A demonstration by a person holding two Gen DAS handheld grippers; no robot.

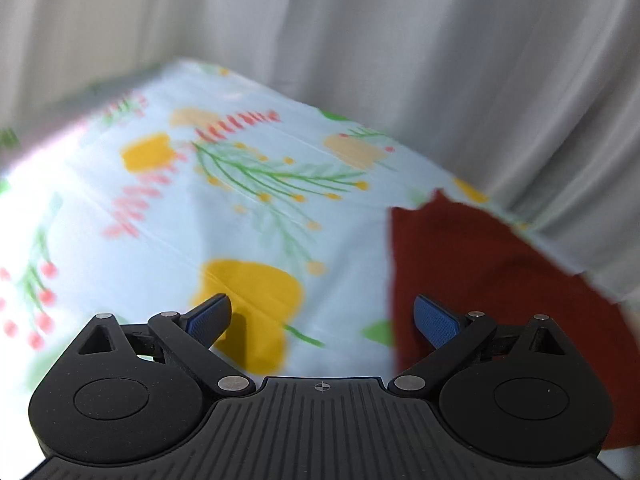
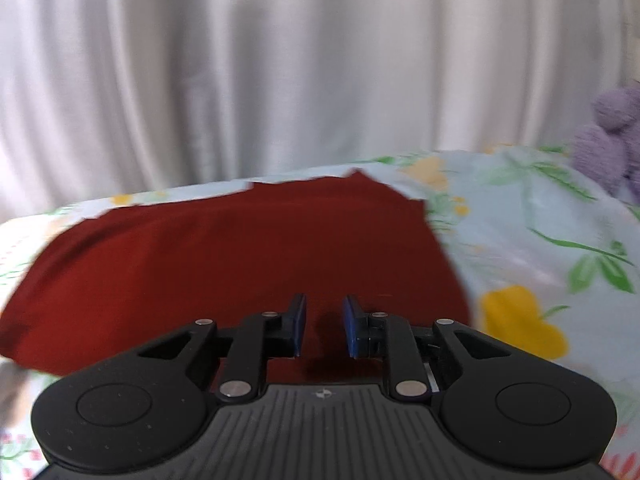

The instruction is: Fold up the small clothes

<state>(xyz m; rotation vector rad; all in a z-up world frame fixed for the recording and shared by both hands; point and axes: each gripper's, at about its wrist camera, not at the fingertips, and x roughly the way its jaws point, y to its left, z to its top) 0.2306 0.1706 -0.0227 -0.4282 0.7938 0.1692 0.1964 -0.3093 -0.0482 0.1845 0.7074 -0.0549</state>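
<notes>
Black right tongs [image 2: 323, 326], blue-padded, stand narrowly parted above the near part of a flat, rust-red, soft cloth garment [image 2: 240, 256]; nothing is visibly pinched between the pads. It looks light, limp and unbreakable, likely to sag and crease, so a hem or corner seems the best place to pinch. Left tongs [image 1: 323, 322] gape wide and empty, the garment just to their right. It lies spread on a pale floral sheet [image 1: 168, 216], white pleated curtain [image 2: 280, 72] beyond.
</notes>
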